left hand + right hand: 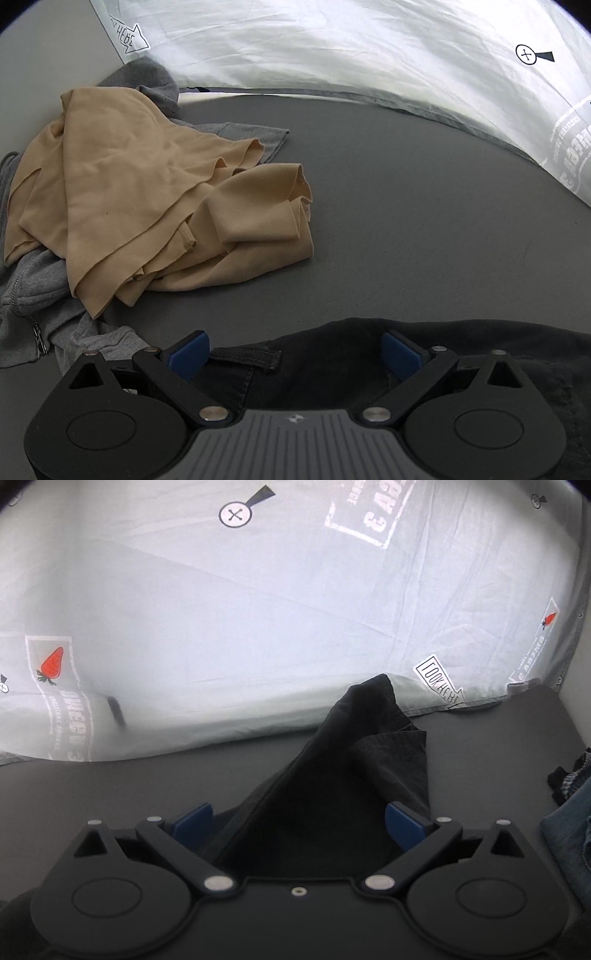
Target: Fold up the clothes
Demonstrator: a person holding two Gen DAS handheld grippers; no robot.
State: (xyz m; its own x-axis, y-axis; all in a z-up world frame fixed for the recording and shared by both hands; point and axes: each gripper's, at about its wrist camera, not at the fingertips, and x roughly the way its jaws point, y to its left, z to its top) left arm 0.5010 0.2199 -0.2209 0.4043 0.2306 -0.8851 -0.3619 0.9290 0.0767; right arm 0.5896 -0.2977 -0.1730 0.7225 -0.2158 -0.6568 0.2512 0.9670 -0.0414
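Observation:
Dark black jeans (332,354) lie on the grey table, their waistband under my left gripper (293,354). The left gripper is open, its blue pads apart on either side of the cloth. In the right wrist view the same jeans (332,775) stretch away in a rumpled leg toward the white sheet. My right gripper (295,827) is open over them, its blue pads wide apart.
A tan garment (147,192) lies in a heap on grey clothes (33,306) at the left. A white printed sheet (332,44) hangs behind the grey table (424,221). Blue denim (569,834) lies at the right edge.

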